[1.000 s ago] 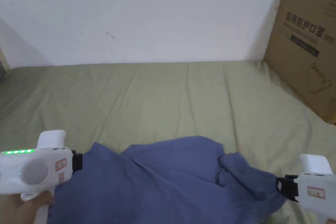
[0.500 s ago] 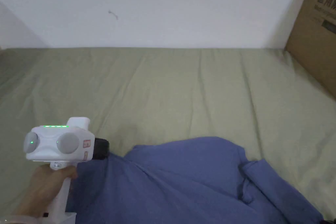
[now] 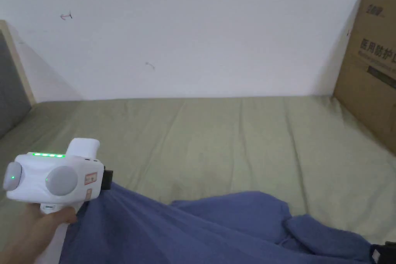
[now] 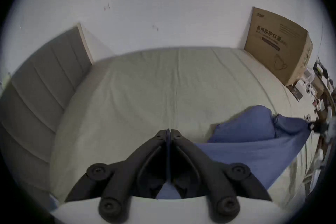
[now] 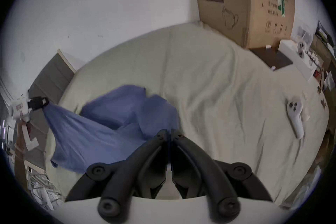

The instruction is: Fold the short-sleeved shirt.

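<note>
Blue short-sleeved shirt (image 3: 201, 230) stretched left to right above the near part of the olive-sheeted bed (image 3: 232, 137), its far part slumped on the sheet. Left hand-held gripper (image 4: 170, 130), jaws closed, pinches the shirt's left corner. Right hand-held gripper (image 5: 169, 130), jaws closed, grips the right end. Cardboard box (image 3: 371, 67) stands at right.

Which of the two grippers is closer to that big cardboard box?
The right gripper. It holds the blue shirt on the bed's box side; the left gripper holds the far side, toward the headboard, with the cardboard box across the bed.
</note>
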`<state>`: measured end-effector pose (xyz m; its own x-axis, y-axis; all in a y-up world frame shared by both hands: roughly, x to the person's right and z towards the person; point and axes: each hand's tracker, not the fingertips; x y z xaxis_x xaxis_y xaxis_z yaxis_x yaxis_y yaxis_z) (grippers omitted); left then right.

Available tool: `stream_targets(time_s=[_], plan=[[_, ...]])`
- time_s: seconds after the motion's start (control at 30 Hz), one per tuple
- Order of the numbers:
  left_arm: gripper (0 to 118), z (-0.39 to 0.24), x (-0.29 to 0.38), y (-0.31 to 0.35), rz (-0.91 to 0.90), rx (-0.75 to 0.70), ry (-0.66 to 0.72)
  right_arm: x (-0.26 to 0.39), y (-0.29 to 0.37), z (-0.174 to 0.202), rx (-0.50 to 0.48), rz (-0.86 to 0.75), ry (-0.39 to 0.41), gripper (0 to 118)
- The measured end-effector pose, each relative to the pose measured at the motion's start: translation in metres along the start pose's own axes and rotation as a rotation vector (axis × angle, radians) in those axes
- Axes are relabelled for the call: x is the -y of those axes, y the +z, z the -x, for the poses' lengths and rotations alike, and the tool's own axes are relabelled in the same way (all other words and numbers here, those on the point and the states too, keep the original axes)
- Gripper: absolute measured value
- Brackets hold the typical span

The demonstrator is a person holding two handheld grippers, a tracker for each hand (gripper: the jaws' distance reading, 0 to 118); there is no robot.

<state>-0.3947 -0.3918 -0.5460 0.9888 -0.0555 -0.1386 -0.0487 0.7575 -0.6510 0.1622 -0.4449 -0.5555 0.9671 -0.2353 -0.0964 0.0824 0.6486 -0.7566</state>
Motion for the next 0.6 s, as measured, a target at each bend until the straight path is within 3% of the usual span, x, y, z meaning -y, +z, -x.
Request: stream_targets(time_s=[0.17,0.27,0.37,0.47,0.6], plan=[[2,0.012,-0.025,0.096,-0.124,-0.095,-0.048,-0.056,0.056,0.037,-0.054,-0.159,0.037,2],[2,0.03,-0.048,0.142,-0.189,-0.152,0.004,-0.097,0.084,0.063,-0.059,-0.223,0.085,2],[2,0.043,-0.069,0.184,-0.27,-0.223,0.033,-0.142,0.108,0.086,-0.106,-0.259,0.075,2],[2,0.055,-0.093,0.212,-0.311,-0.257,0.068,-0.185,0.132,0.118,-0.043,-0.338,0.15,2],[2,0.063,-0.122,0.231,-0.373,-0.316,0.094,-0.238,0.159,0.151,-0.063,-0.386,0.123,2]])
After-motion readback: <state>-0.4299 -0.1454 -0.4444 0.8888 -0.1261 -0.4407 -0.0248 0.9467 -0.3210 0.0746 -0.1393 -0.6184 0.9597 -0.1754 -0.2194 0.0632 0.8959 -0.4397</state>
